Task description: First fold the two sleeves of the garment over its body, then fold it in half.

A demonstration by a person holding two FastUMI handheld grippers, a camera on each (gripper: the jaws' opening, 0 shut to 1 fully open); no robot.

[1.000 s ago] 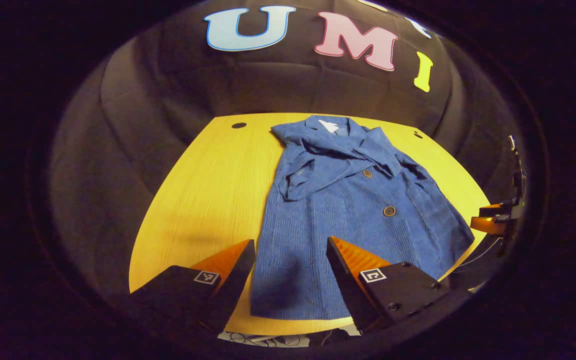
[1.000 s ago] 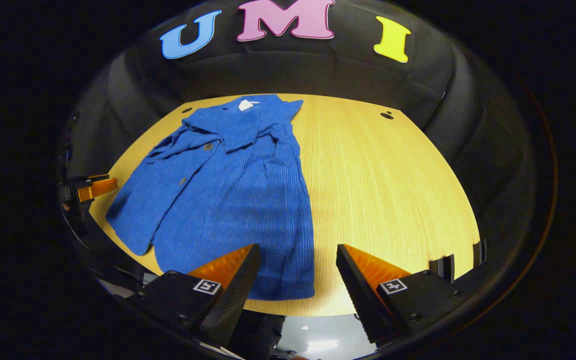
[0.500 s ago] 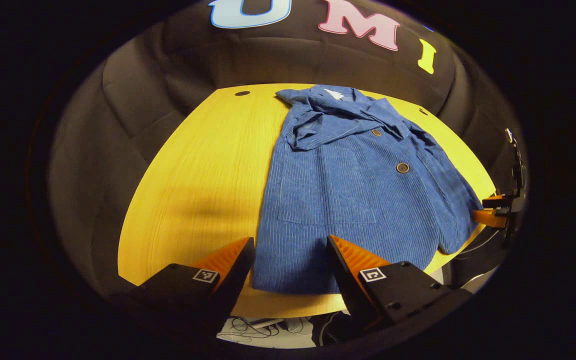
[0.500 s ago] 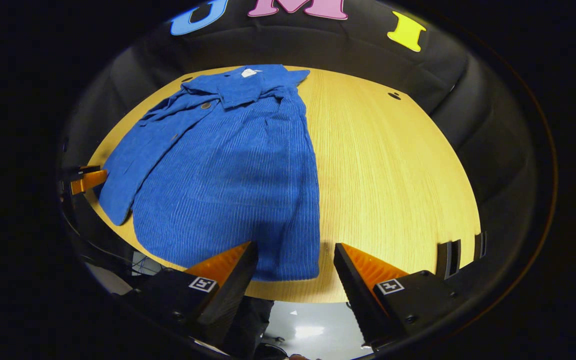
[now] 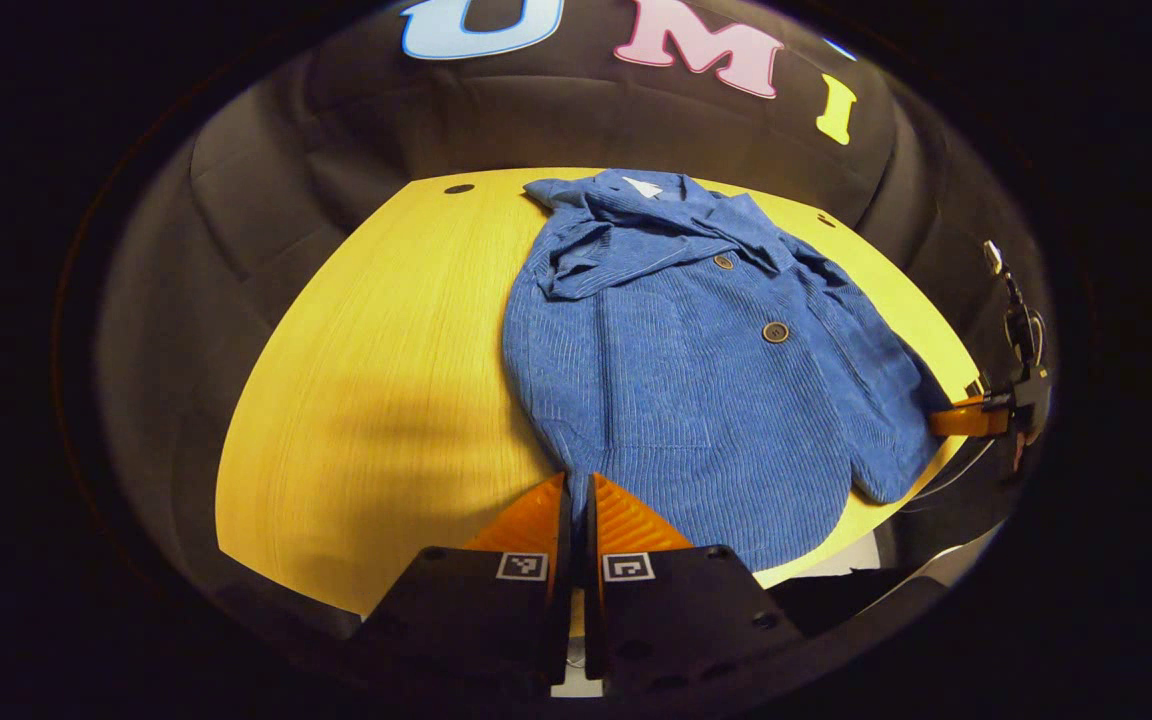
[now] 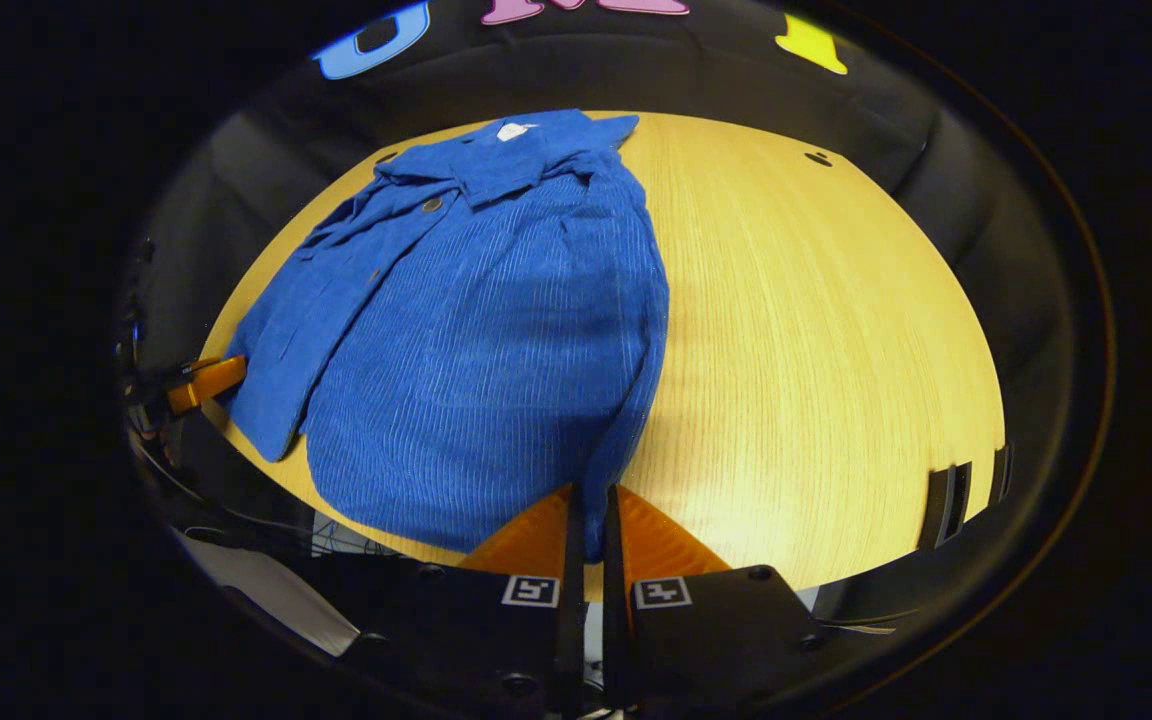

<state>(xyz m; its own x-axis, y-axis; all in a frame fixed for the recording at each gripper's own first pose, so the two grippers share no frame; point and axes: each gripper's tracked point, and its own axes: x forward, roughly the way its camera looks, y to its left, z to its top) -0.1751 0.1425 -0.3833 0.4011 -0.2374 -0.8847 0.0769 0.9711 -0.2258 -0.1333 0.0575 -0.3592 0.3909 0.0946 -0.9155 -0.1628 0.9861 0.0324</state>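
Observation:
A blue corduroy jacket point(image 5: 696, 380) lies face up on the yellow wooden table point(image 5: 386, 350), collar at the far side, with both sleeves folded across its chest near the two buttons point(image 5: 776, 332). My left gripper point(image 5: 578, 480) is shut on the hem's near left corner. In the right gripper view the jacket point(image 6: 496, 320) spreads leftwards, and my right gripper point(image 6: 590, 492) is shut on the hem's other corner. The hem curves in towards each grip. The right gripper's orange finger point(image 5: 966, 418) shows at the jacket's far edge, and the left gripper's finger point(image 6: 204, 380) likewise.
Bare table point(image 6: 816, 330) stretches to the right of the jacket in the right gripper view. Small dark holes point(image 5: 458, 188) point(image 6: 818, 158) mark the table's far corners. The table's front edge runs just under both grippers. Cables point(image 5: 1018, 330) hang at the right.
Both grippers were open just above the hem; now each has dropped to a hem corner and shut on it, and the hem is drawn in towards the fingers.

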